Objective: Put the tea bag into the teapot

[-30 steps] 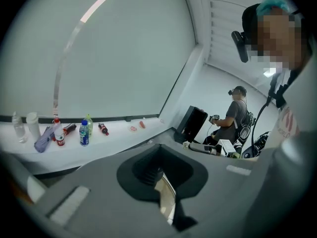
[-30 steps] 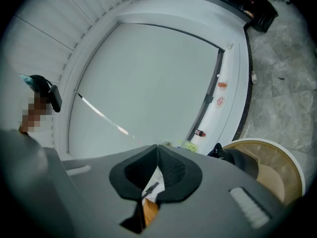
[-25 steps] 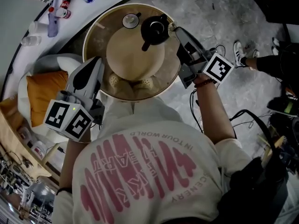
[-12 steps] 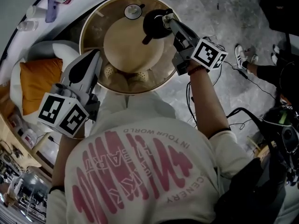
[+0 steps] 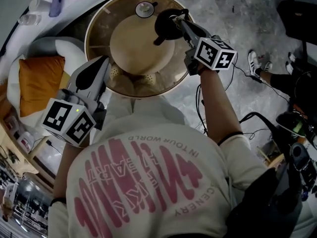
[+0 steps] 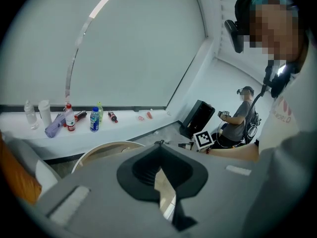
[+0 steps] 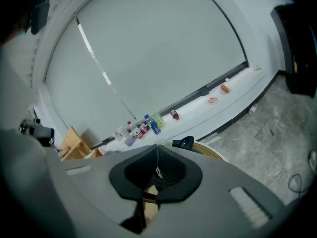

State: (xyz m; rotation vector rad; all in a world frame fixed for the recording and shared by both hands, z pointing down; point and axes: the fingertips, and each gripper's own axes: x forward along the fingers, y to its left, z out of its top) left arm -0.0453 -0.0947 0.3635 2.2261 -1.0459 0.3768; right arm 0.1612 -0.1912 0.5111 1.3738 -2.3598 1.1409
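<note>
Round tan surface (image 5: 99, 33) carried the black teapot (image 5: 166, 28) at its far edge. Over its mouth hung the right gripper (image 5: 175, 19), jaws pinching the tea bag string (image 7: 158, 170), likely to lower the unseen bag inside. At the near edge hovered the left gripper (image 5: 103, 62), jaws together, empty.

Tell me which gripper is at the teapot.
The right gripper: shut on a thin string, its tips reach the black teapot on the table's far side. The left gripper hangs at the near edge, away from it.
</note>
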